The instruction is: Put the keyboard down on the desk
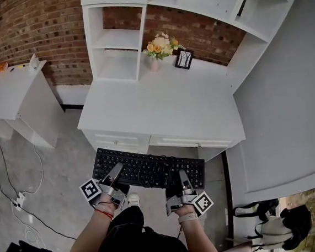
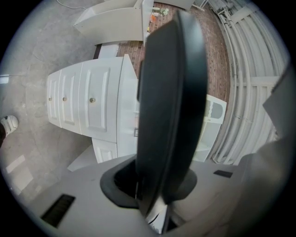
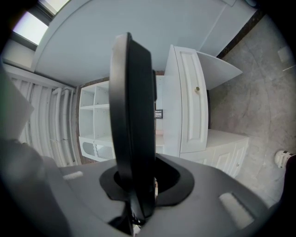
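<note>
A black keyboard (image 1: pixel 148 170) hangs level in the air in front of the white desk (image 1: pixel 161 105), above the floor and below the desktop's height. My left gripper (image 1: pixel 115 176) is shut on its near edge at the left end. My right gripper (image 1: pixel 183 182) is shut on the near edge towards the right end. In the left gripper view the keyboard (image 2: pixel 171 102) stands edge-on between the jaws, with the desk's drawers (image 2: pixel 88 104) behind. The right gripper view also has the keyboard (image 3: pixel 134 120) edge-on in the jaws.
On the desk's back stand a flower vase (image 1: pixel 160 46) and a small picture frame (image 1: pixel 184 59), under white shelves (image 1: pixel 117 40). A low white table (image 1: pixel 10 90) stands at the left. Cables (image 1: pixel 20 199) lie on the floor. A bag (image 1: pixel 272 225) sits at the lower right.
</note>
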{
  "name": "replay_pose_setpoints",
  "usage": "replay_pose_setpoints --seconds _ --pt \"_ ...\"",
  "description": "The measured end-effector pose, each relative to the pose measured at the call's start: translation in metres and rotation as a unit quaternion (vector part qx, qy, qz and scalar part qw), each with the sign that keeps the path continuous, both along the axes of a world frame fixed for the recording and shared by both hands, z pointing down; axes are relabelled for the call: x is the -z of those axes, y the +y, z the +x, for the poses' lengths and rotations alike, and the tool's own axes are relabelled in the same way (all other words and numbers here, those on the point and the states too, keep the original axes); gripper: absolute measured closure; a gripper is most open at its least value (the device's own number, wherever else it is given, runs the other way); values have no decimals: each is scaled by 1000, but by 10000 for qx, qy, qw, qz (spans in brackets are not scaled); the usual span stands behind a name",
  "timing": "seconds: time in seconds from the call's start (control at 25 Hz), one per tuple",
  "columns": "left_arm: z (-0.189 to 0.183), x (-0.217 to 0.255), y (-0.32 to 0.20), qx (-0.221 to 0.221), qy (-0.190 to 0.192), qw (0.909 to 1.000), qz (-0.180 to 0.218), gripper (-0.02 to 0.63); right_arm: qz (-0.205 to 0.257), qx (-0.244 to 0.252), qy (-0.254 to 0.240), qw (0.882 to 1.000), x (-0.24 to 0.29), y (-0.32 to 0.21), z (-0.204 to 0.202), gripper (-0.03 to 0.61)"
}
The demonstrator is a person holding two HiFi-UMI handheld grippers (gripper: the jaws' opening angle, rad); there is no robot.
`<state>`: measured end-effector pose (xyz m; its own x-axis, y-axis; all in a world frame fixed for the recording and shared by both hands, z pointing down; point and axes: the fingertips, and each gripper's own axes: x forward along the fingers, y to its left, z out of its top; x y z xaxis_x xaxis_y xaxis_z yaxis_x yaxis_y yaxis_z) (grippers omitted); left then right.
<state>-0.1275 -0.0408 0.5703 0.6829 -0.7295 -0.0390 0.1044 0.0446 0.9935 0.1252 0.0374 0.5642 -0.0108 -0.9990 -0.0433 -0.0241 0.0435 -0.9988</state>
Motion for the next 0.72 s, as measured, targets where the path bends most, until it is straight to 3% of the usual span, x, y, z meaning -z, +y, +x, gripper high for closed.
replay_pose_setpoints --seconds 0.72 --pt "28 -17 -117 -199 -43 9996 -196 548 -182 -165 -46 9997 -20 -107 25 511"
